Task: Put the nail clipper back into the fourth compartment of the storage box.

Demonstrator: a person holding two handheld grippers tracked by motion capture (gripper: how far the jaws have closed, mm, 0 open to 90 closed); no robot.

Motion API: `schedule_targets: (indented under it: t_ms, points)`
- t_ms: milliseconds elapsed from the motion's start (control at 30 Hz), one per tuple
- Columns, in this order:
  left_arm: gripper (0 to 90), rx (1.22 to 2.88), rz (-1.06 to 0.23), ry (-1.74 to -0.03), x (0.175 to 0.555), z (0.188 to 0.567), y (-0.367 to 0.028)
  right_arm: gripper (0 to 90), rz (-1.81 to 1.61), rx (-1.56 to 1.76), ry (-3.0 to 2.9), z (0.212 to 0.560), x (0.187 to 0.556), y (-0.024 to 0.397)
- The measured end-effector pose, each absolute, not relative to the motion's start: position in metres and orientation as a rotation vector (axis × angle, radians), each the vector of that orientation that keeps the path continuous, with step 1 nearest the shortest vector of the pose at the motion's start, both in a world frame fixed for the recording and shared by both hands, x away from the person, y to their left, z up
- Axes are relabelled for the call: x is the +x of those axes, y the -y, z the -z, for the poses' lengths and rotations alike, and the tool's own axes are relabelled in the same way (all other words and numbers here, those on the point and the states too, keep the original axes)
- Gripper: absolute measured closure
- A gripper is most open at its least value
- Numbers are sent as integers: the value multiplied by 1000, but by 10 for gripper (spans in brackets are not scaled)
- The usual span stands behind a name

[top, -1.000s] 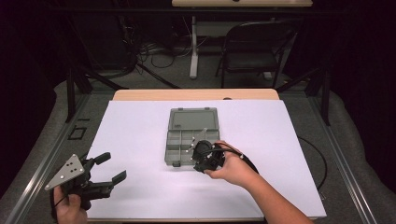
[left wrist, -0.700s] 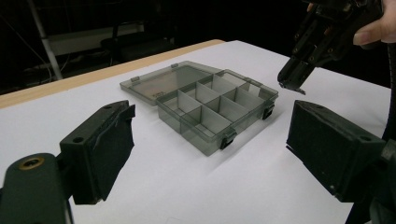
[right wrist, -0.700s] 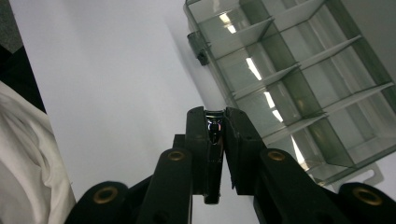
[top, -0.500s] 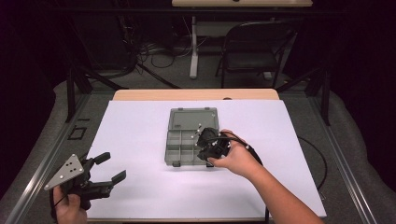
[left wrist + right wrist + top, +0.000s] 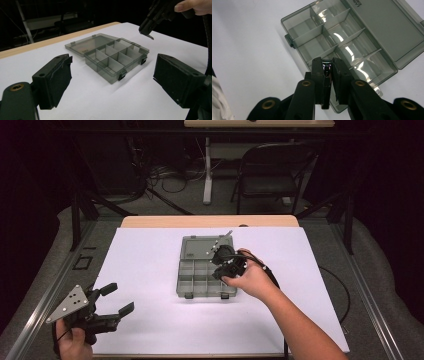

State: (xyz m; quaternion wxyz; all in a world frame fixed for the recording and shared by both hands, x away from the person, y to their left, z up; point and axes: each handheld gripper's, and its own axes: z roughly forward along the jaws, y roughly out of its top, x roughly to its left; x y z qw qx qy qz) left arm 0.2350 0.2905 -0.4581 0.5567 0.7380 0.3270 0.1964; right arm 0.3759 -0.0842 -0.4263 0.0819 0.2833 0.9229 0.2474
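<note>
While the right tongs pinch a small metal piece above the compartment box, that piece runs lengthwise along the jaws, its tip poking out toward 5 o'clock in the left gripper view. Seen from above, the box lies at the centre of the white surface, its long axis from 6 to 12 o'clock, open lid lying flat at 12. Left tongs rest spread and empty at 7 o'clock; the right gripper view alone shows the shiny piece between the pads.

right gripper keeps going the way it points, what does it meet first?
Probably the organizer box: the right gripper, shut on a small metal piece, aims at its open compartments. The gap is hard to judge.
</note>
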Motion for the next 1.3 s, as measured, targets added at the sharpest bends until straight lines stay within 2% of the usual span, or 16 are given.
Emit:
schedule_targets:
  t_ms: [1300]
  points:
    - [142, 1749, -464, -771, 235, 458, -291, 804, -825, 1082, -2546, 438, 425, 104]
